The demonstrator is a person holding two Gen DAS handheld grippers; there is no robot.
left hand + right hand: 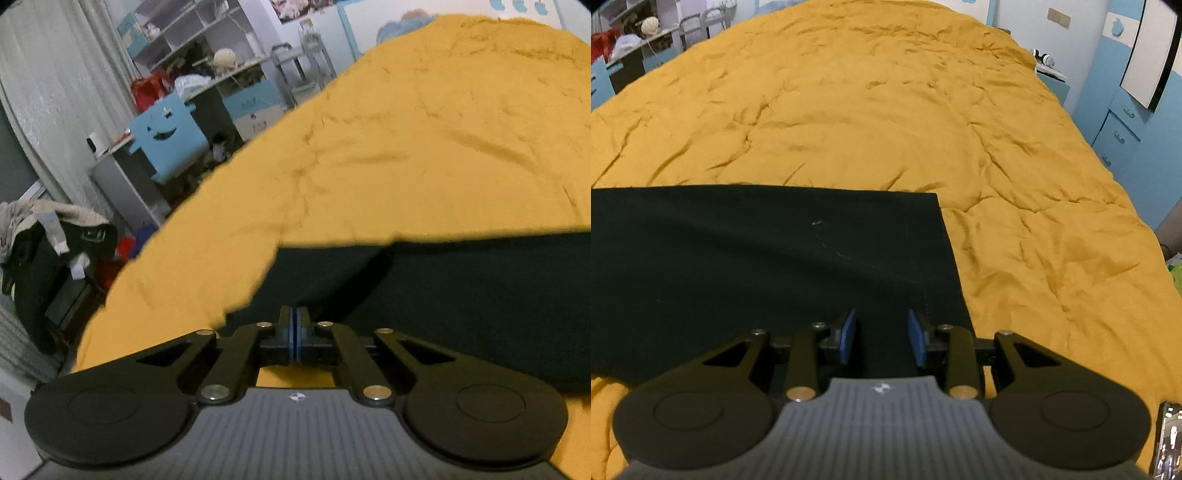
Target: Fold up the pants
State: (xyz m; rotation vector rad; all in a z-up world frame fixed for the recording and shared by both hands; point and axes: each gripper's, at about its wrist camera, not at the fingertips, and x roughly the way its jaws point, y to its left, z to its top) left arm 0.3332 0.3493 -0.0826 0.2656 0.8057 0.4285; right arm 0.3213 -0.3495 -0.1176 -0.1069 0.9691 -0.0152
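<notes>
My left gripper (295, 325) is clenched, its 2 blue pads pressed flat together at the edge of the pants (461, 306); whether cloth sits between them I cannot tell. My right gripper (882, 338) is released, its 2 blue pads spread apart above the pants (768, 258), near their right end. The pants are dark, spread flat across the near part of the yellow quilt (886, 110) on the bed. In the left view a blue chair (168, 134) bears a cut-out smiling face. Each gripper body carries a small round white logo; I can read no writing anywhere.
</notes>
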